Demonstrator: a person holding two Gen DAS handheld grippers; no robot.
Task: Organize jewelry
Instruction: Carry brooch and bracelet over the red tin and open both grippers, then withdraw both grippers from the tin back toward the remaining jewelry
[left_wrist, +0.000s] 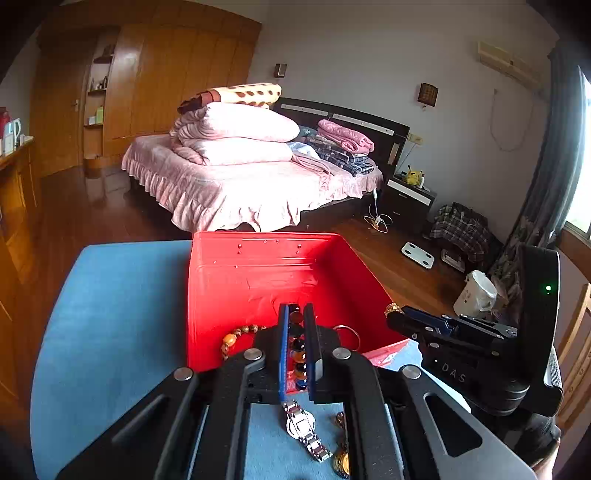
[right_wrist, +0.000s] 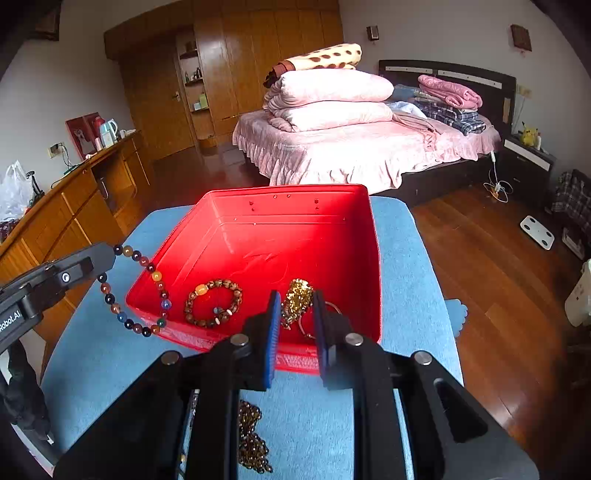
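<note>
Red plastic fills the middle of your left wrist view: the open red box (left_wrist: 255, 280) sits on the blue-covered table (left_wrist: 118, 314), and your left gripper (left_wrist: 297, 347) hangs above its near edge with the jaws closed on a multicoloured bead bracelet (left_wrist: 297, 354), whose beads run in a line between the blue pads. A brown bead bracelet (left_wrist: 236, 338) lies inside the box at the near left corner. Below the jaws, on the table, lies a silver wristwatch (left_wrist: 304, 430), with some gold pieces just beside it, half hidden. Your right gripper (left_wrist: 397, 312) comes in from the right over the box rim, pinching a gold piece at its tip. In your right wrist view, the right gripper (right_wrist: 297, 314) is over the near wall of the red box (right_wrist: 295, 229), jaws closed on a gold sequined piece (right_wrist: 297, 301) that hangs between the pads. The brown bead bracelet (right_wrist: 213, 303) rests on the box floor to the left. Your left gripper (right_wrist: 110, 254) holds the multicoloured bead bracelet (right_wrist: 127, 295) as a loop dangling across the left rim. A dark bead necklace (right_wrist: 253, 439) lies on the table (right_wrist: 406, 266) beneath your jaws.
</note>
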